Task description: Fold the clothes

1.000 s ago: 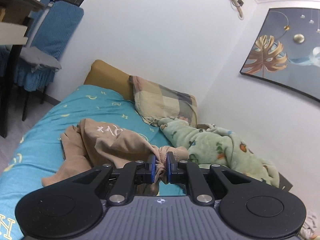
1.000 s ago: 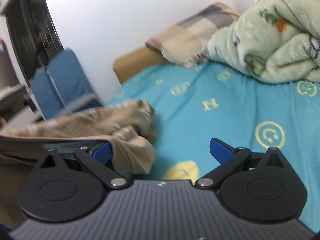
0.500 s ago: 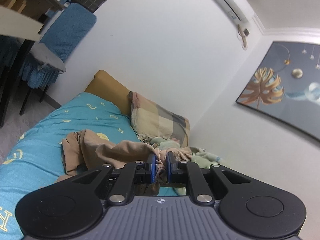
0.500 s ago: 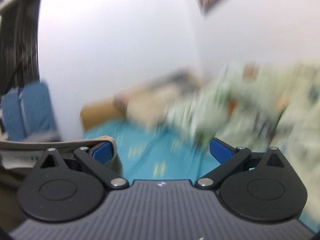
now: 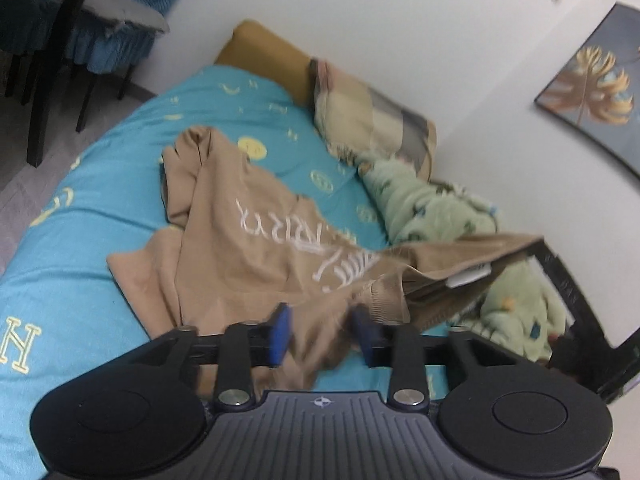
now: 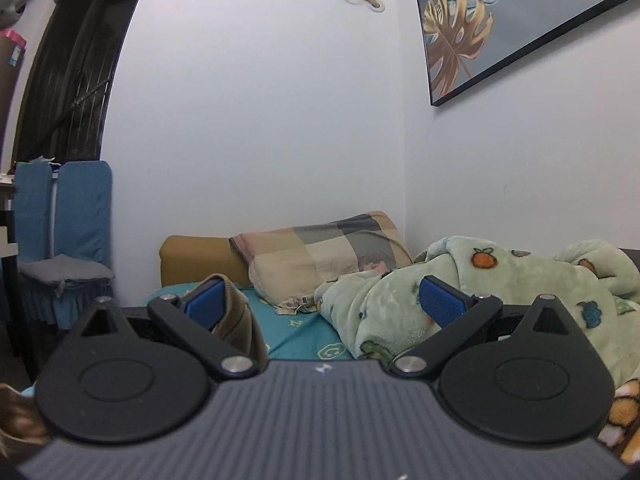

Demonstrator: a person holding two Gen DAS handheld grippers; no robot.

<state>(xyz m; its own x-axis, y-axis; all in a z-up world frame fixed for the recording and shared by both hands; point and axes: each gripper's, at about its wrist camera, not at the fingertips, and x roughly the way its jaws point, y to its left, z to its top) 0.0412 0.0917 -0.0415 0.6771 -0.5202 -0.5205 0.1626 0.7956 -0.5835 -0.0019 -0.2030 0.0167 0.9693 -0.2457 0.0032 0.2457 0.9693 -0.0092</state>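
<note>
A tan sweatshirt (image 5: 248,240) with white lettering lies spread on the teal bedsheet (image 5: 100,216). My left gripper (image 5: 322,336) is open, its blue pads apart, with the sweatshirt's ribbed edge lying loose between them. My right gripper (image 6: 324,304) is open wide and raised; a fold of the tan sweatshirt (image 6: 240,316) hangs over its left finger (image 6: 204,304). In the left wrist view the right gripper's black finger (image 5: 560,280) lifts the sweatshirt's far edge, where a white label shows.
A checked pillow (image 5: 372,120) and a mustard cushion (image 5: 264,52) lie at the bed's head by the wall. A green fleece blanket (image 5: 440,208) is heaped on the right. Blue-covered chairs (image 6: 64,220) and a dark table stand off the left of the bed.
My left gripper has opened and let go of the sweatshirt's ribbed edge, and now tilts down over the bed. My right gripper has swung upward with cloth draped on its left finger.
</note>
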